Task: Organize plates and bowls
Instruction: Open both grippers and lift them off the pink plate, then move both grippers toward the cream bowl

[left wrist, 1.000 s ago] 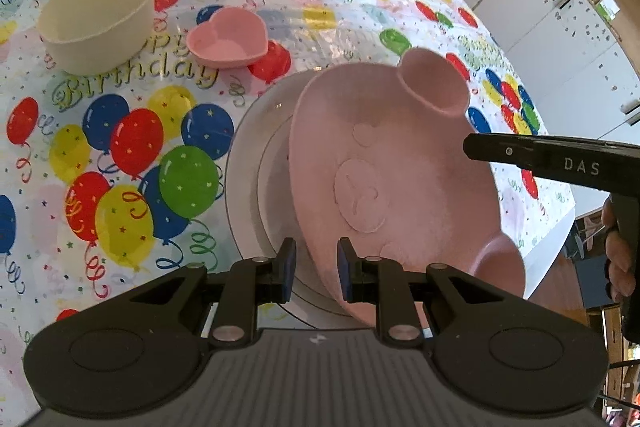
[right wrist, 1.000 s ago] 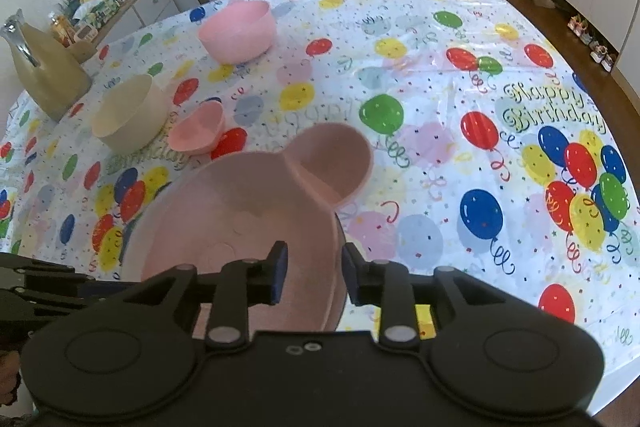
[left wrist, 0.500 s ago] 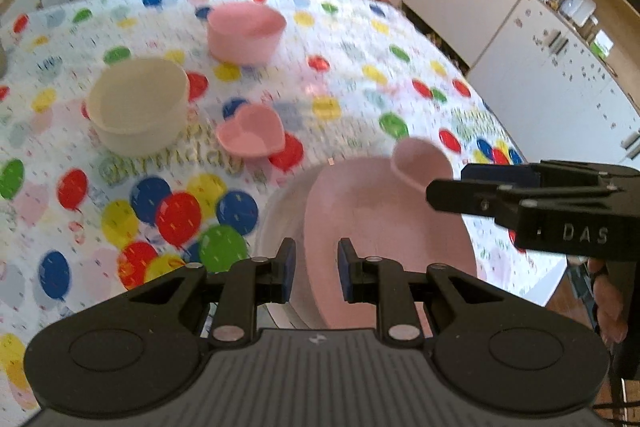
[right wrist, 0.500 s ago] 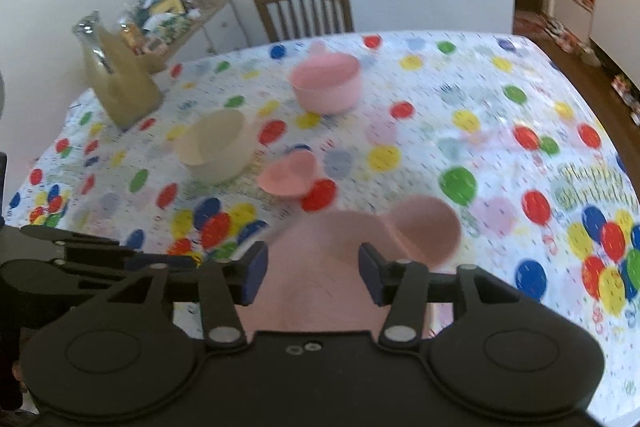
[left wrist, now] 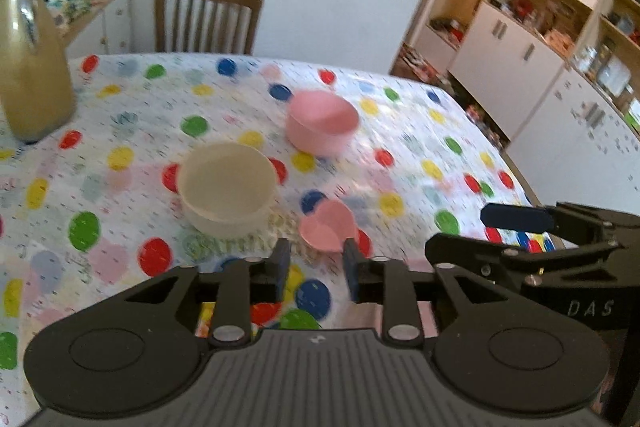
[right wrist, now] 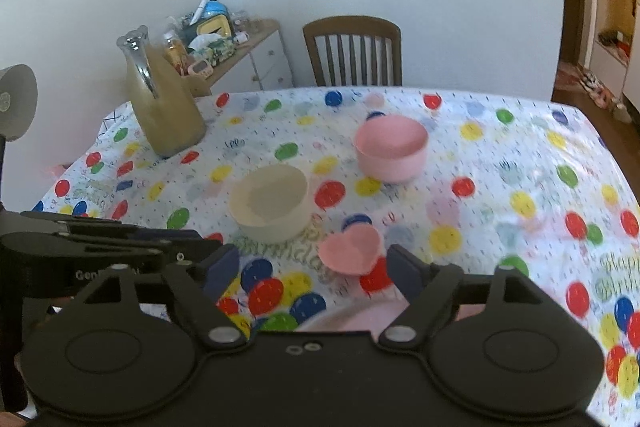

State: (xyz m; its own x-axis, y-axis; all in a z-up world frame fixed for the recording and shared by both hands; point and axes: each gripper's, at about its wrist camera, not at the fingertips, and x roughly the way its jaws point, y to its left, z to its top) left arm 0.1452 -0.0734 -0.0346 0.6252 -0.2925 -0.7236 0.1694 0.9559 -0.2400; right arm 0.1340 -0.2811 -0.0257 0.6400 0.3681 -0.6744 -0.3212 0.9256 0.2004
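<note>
Hovering above a counter [right wrist: 520, 155] draped in a balloon-print birthday cloth, two handheld claws point toward a group of three bowls. Seen from the left wrist, the left claw [left wrist: 316, 265] has its fingers parted moderately with nothing between them, and the right claw [left wrist: 516, 227] reaches in from 3 o'clock. Seen from the right wrist, the right claw [right wrist: 314, 269] is spread wide and holds nothing, while the left claw [right wrist: 172, 243] enters from 9 o'clock. A cream bowl [right wrist: 269, 202] sits upright near the middle of the counter. A larger round pink bowl [right wrist: 391, 147] stands at 1 o'clock from it, well apart. A small heart-shaped pink bowl [right wrist: 351, 251] rests at 4 o'clock from the cream bowl, near it but not touching, just ahead of both claws' fingertips. A pale pink plate rim [right wrist: 352, 319] peeks out at 6 o'clock in the right wrist view, mostly hidden under the claw body, so its shape cannot be told. A tall beige jug [right wrist: 164, 103] with a silver handle stands at the counter's far edge at 10 o'clock. A wooden chair [right wrist: 354, 51] sits behind the counter at 12 o'clock. White cabinets [left wrist: 532, 63] fill the wall at 2 o'clock in the left wrist view.
</note>
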